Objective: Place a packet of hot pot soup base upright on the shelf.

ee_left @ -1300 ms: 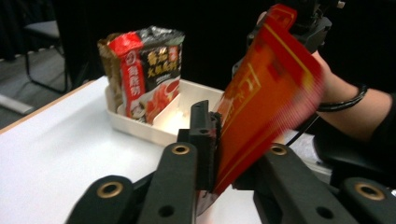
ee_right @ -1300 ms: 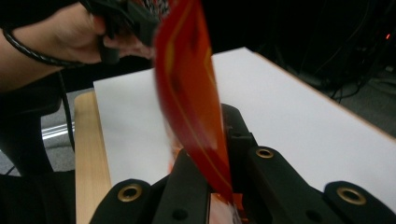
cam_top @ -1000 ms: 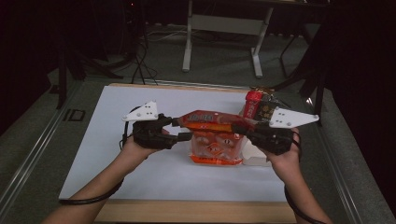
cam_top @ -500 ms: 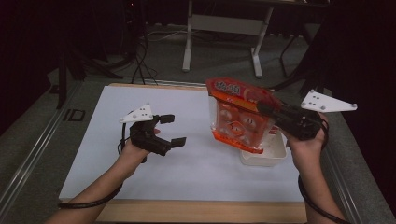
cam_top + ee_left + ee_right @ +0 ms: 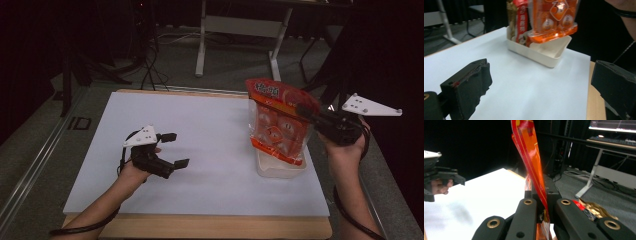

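- High view first: the right gripper [image 5: 306,112] has its jaws clamped on the edge of the orange snack bag [image 5: 277,122], which hangs clear above the white tray [image 5: 280,169] near the right edge of the surface [image 5: 200,145].
- Right gripper view shows that grip plainly: the thin orange film stands pinched between the two black jaws.
- Left gripper [image 5: 172,150], jaws wide apart and holding nothing, hovers low over the left half of the surface, well apart from the bag; its jaws have just been opening.
- Left gripper view picks up the tray again, with a red snack packet [image 5: 521,21] standing in its far end and the near end free.
- My read: this is the carry step, one-handed, with the bag poised over the tray.
- Next move calls for lowering the bag steadily into the free end, keeping it upright, and letting go only once its bottom rests inside.
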The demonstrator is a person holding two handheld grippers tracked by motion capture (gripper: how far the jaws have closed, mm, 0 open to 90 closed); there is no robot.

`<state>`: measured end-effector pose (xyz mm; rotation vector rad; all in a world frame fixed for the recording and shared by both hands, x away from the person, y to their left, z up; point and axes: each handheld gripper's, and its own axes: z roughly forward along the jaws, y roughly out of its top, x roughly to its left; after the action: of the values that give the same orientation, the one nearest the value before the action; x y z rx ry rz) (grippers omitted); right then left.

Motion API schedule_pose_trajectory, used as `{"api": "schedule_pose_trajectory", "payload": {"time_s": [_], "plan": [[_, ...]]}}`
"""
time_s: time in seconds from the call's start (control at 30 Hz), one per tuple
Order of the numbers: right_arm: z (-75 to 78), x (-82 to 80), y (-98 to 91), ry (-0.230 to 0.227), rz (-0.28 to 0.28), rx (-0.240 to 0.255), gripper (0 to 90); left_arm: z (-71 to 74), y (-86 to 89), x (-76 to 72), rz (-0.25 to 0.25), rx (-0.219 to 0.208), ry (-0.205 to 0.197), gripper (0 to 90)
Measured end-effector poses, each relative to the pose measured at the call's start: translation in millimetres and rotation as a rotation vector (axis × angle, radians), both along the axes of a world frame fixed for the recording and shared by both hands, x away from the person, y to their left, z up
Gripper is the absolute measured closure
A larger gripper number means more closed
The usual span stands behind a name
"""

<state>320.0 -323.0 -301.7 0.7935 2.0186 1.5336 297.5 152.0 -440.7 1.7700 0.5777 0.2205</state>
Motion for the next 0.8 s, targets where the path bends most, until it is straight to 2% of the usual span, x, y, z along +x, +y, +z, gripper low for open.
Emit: {"api": "schedule_pose_trajectory", "payload": {"time_s": [0.1,0.23,0.33,0.4,0.6,0.67,0.8], "plan": [[-5.2,4.0,-5.7,0.015,-0.015,0.002,90.0,-8.8,10.0,-1.4,0.032,-0.026,0.018,1.8],[-16.9,10.2,-11.1,0.047,-0.043,0.000,90.0,-21.0,20.1,-5.4,0.071,-0.018,0.037,1.8],[-27.1,14.1,-15.0,0.069,-0.050,0.006,90.0,-29.8,25.9,-9.4,0.094,-0.029,0.048,1.8],[-32.8,16.0,-16.8,0.074,-0.048,0.003,90.0,-35.2,28.6,-11.0,0.108,-0.014,0.052,1.8],[-46.8,22.5,-20.1,0.121,-0.044,0.028,90.0,-47.1,31.7,-10.9,0.125,0.000,0.074,1.8],[-49.5,23.3,-19.7,0.123,-0.056,0.017,90.0,-50.6,31.7,-10.1,0.128,0.005,0.079,1.8],[-57.2,26.3,-21.3,0.137,-0.055,0.026,90.0,-54.6,30.8,-8.6,0.130,0.017,0.088,1.8]]}}
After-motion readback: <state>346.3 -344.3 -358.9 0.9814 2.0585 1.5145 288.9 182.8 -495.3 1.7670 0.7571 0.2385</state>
